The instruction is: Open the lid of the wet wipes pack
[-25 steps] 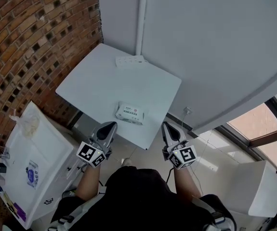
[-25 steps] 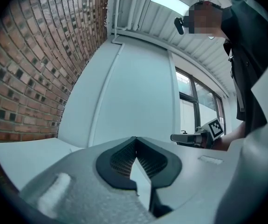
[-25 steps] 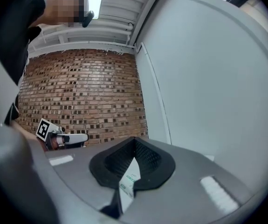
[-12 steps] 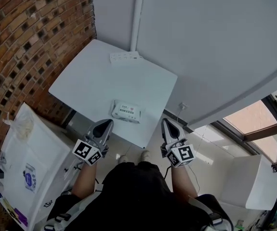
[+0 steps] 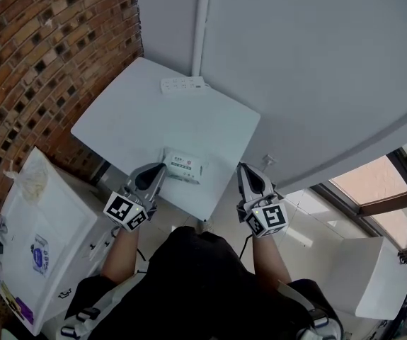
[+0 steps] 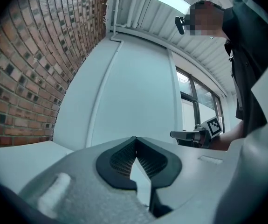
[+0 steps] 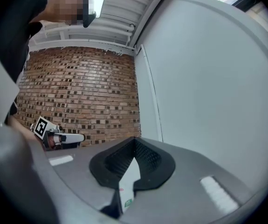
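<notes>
As both grippers' fingers [image 6: 116, 160] sit clenched empty | wet wipes pack [image 5: 183, 166] just beside left gripper [image 5: 162, 168] | right gripper [image 5: 243, 170] apart

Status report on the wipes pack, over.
Left gripper shut, empty, beside wet wipes pack. Right gripper shut, empty. Lid looks closed. Nothing in the way.

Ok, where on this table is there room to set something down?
The middle of the table is bare, between the power strip at the far edge and the wet wipes pack near the front. Crowded only at the pack, where the left gripper sits close.
</notes>
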The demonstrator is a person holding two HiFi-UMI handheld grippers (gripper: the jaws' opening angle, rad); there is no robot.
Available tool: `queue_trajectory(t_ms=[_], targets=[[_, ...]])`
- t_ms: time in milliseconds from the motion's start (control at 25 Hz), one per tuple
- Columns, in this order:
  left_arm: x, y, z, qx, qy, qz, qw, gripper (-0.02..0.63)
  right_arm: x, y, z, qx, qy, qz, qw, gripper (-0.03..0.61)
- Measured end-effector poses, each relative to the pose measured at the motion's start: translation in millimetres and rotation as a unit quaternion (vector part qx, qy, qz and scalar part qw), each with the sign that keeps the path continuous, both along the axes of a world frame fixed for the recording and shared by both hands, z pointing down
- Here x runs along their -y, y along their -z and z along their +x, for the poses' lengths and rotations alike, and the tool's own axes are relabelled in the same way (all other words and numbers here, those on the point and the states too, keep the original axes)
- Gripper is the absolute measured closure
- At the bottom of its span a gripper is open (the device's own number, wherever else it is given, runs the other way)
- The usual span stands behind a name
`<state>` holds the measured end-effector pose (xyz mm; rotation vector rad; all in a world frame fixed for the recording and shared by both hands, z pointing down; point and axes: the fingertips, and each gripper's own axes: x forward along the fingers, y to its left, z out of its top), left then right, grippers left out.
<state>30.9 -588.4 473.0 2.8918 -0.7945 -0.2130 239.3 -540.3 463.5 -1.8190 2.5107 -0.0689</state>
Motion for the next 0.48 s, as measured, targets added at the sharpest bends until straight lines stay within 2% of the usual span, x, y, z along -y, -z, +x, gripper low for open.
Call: queue_trajectory(t_ms=[240,480], targets=[[11,-12,3,0.020,0.018,-0.002,0.9996,0.612,23,-10,0,-0.009,0.036,-0.013,0.999,0.574],[11,-45,4,0.040,0.022,-0.038,0.9982,0.612,30,-42,-14,0.017,0.054,-0.059,0.997,0.574]])
